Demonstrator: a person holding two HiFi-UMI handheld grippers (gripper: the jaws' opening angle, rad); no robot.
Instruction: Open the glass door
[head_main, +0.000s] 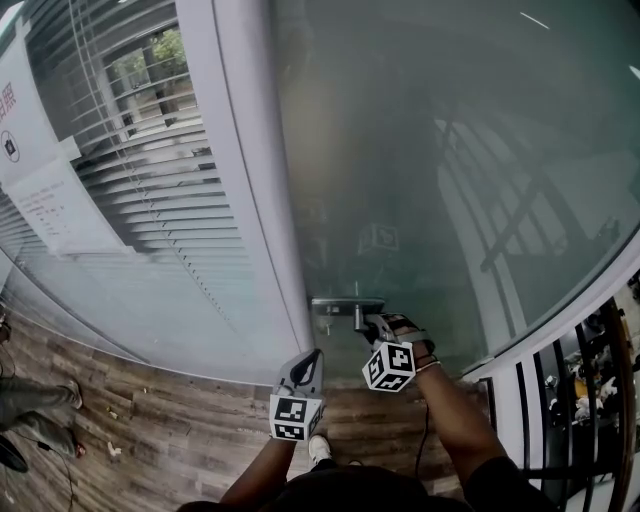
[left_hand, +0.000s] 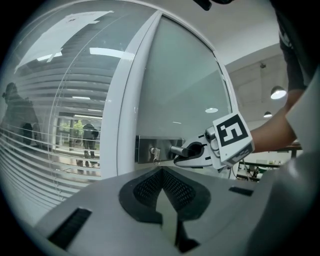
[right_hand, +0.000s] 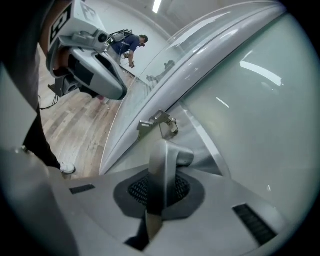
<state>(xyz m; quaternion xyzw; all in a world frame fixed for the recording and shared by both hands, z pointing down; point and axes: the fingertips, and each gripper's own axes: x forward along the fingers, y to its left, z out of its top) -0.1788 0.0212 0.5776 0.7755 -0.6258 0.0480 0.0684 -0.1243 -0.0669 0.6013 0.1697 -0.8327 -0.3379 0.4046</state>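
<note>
**Head view, read from left to right.** At the far left a paper notice is fixed to a glazed panel, and slatted blinds are seen behind that panel. Below it lies a wooden floor, where the legs of a bystander appear at the edge.

A white door post separates the panel from the glass door, which is frosted and fills the centre and right of the view.

The left gripper is held just below the post and apart from the door. In the left gripper view its jaws are seen closed together, with nothing between them.

The door handle, a metal lever, projects from a lock plate at the door's left edge, beside the post.

The right gripper is clamped on this lever. In the right gripper view the lever is seen pinched between the dark pads, pointing away toward the plate. The marker cube of this gripper faces upward.

At the far right, dark vertical railings are visible beyond the door frame.
</note>
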